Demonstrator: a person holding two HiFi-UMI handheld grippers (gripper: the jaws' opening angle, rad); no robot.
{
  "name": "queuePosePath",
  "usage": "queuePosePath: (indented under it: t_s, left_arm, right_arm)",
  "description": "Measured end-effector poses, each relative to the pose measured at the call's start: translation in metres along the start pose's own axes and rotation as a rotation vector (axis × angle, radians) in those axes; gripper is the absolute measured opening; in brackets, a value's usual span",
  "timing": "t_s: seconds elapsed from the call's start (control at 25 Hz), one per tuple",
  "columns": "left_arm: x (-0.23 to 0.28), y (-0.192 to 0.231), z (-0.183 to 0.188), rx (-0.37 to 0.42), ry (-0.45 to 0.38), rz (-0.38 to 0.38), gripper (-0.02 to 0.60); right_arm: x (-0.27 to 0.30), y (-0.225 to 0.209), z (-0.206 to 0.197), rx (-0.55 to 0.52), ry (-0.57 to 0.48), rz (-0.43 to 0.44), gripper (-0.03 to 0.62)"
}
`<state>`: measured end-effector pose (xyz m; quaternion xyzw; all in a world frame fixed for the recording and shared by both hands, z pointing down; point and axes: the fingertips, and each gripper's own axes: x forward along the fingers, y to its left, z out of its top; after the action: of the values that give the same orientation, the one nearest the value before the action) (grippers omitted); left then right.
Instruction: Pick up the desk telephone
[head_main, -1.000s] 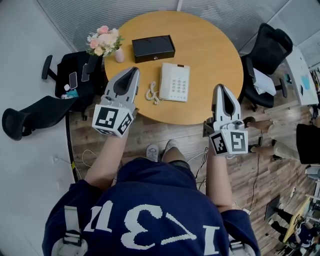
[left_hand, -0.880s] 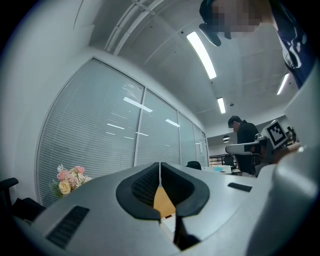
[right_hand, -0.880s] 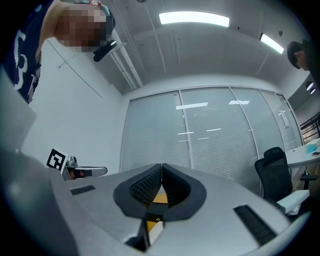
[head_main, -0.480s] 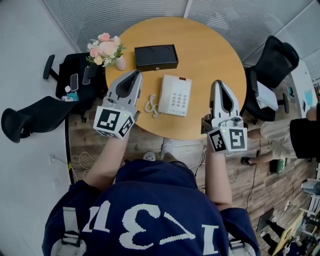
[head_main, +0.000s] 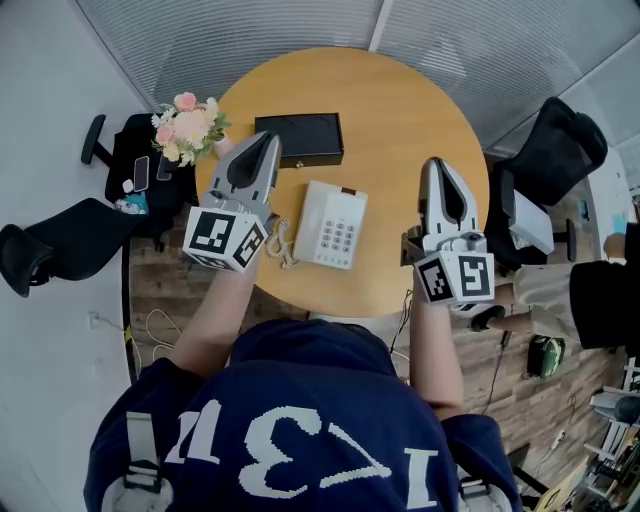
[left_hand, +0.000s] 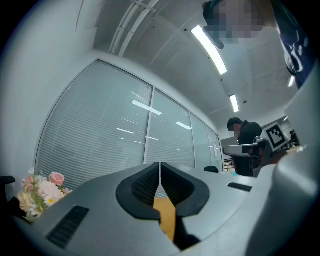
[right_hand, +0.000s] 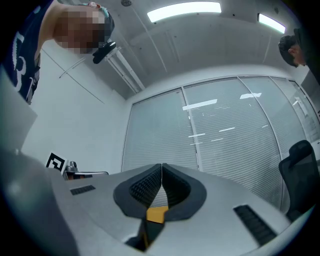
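A white desk telephone (head_main: 332, 226) with a coiled cord (head_main: 277, 245) lies on the round wooden table (head_main: 400, 110), near its front edge. My left gripper (head_main: 264, 140) is held above the table to the phone's left, jaws shut with nothing in them. To the right of the phone, above the table's right part, my right gripper (head_main: 435, 166) hovers, also shut and empty. Both gripper views look slightly upward at blinds and ceiling; the left gripper (left_hand: 159, 165) and the right gripper (right_hand: 161, 166) show their pads pressed together. The phone is in neither gripper view.
A black flat box (head_main: 298, 138) sits behind the phone. A vase of pink flowers (head_main: 185, 124) stands at the table's left edge. Black office chairs (head_main: 555, 160) stand right and left (head_main: 70, 235) of the table. A person (head_main: 600, 300) sits at the right.
Both grippers have advanced over the table, which now lies closer beneath me. The phone now sits between the grippers instead of ahead of them. Jaws stayed shut.
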<state>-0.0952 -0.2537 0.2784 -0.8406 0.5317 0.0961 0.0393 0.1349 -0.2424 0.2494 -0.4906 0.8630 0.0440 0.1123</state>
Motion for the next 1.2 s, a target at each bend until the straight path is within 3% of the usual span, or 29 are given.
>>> queuePosePath:
  t_s: [0.28, 0.72, 0.88, 1.2]
  left_arm:
    - [0.034, 0.004, -0.004, 0.001, -0.012, 0.032, 0.023]
    - [0.064, 0.020, -0.011, -0.016, 0.010, -0.036, 0.023]
    - [0.067, 0.027, -0.024, -0.070, 0.028, -0.037, 0.023]
    - [0.063, 0.021, -0.063, -0.105, 0.093, -0.076, 0.023]
  right_arm:
    - [0.039, -0.028, -0.005, 0.014, -0.004, 0.028, 0.028]
    - [0.059, -0.032, -0.008, 0.001, 0.007, -0.041, 0.028]
    - [0.057, -0.036, -0.017, 0.004, 0.020, -0.057, 0.028]
    - [0.047, -0.040, -0.052, 0.032, 0.088, -0.082, 0.028]
